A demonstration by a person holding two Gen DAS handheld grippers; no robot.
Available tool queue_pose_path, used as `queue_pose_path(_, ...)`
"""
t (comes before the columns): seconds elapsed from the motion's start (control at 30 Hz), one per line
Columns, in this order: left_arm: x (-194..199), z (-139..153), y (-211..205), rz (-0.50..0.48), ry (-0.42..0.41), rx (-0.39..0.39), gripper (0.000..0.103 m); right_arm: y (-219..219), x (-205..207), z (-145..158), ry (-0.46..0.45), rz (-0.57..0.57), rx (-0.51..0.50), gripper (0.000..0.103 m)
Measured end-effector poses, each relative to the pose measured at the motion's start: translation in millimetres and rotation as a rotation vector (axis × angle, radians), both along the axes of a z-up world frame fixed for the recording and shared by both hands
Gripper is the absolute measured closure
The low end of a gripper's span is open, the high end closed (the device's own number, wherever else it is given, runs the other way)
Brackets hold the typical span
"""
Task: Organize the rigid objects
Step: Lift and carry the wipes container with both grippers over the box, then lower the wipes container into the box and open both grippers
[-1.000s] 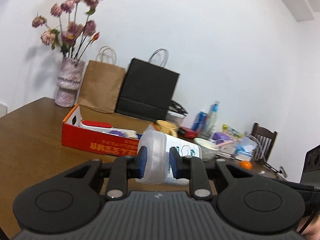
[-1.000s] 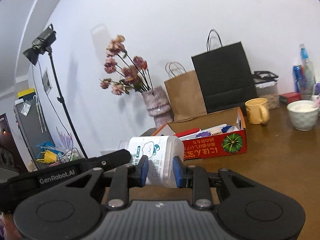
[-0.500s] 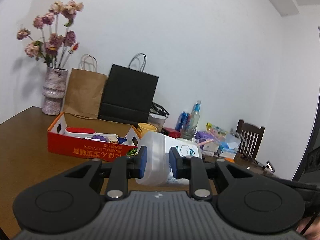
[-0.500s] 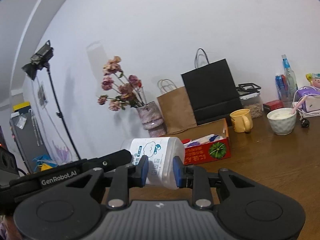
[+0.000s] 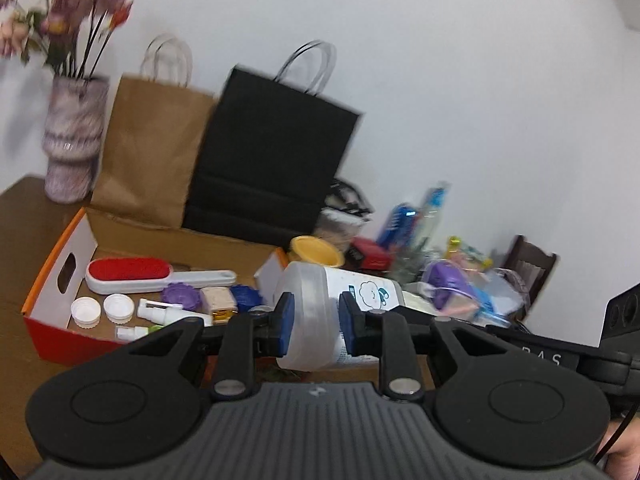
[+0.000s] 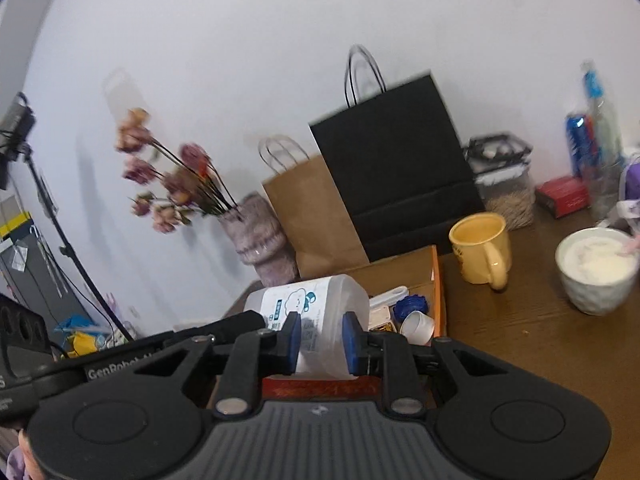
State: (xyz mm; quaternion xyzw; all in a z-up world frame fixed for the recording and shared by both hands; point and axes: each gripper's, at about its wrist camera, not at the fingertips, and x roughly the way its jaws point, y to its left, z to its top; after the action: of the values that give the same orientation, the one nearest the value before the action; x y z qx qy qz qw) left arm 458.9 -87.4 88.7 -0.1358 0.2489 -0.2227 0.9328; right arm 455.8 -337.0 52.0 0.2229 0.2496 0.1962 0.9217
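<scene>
Two hand-held grippers share one load. The left hand-held gripper (image 5: pixel 313 322) is closed to roughly the width of the translucent plastic bottle (image 5: pixel 320 320), its blue pads (image 5: pixel 285 322) pressed against both sides of the bottle's bottom end. The right hand-held gripper (image 6: pixel 319 340) clamps the same bottle (image 6: pixel 316 316) at a similar partial opening, with its blue pads (image 6: pixel 293 340) on the labelled body. The bottle lies horizontal between them, clear of the counter (image 6: pixel 540 344). Judged from its bulk and smooth wall, a two-sided hold is used to stop it rolling or slipping during transfer.

The bottle hangs just above the near right corner of the orange cardboard box (image 5: pixel 52 276), which appears to be the collecting container. Inside the box lie a red lint brush (image 5: pixel 132 274), two white caps (image 5: pixel 102 309), a small spray vial (image 5: pixel 168 312), a purple lid (image 5: pixel 180 295) and a blue lid (image 5: pixel 245 295); free floor remains mainly toward the rear.

Behind the box stand a brown paper bag (image 5: pixel 148 152), a black paper bag (image 5: pixel 272 168) and a vase of dried flowers (image 5: pixel 74 136). To its right on the counter are a yellow mug (image 6: pixel 482 248) and a white bowl (image 6: pixel 596 270), well apart from the load.

Both views are motion-blurred.
</scene>
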Motion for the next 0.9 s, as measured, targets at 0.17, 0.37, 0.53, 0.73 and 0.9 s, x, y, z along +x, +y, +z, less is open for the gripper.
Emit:
queue_pose_path(0.17, 62, -23, -1, 0.032, 0.101, 0.025, 0.079, 2, 68, -30, 0.137, 0.022, 0.019, 0.082)
queue_pose_path(0.37, 113, -68, -3, 0.028, 0.214, 0.012, 0.079, 15, 107, -63, 0.206, 0.002, -0.098, 0.082)
queue_pose_path(0.53, 133, -95, -10, 0.013, 0.252, 0.034, 0.078, 28, 123, -81, 0.206, -0.013, -0.223, 0.077)
queue_pose_path(0.73, 128, -106, -6, -0.014, 0.254, 0.066, 0.067, 32, 115, -80, 0.177, -0.016, -0.256, 0.065)
queue_pose_path(0.9, 98, -73, 13, 0.002, 0.146, 0.129, 0.06, 26, 91, -53, 0.115, -0.03, -0.251, 0.057)
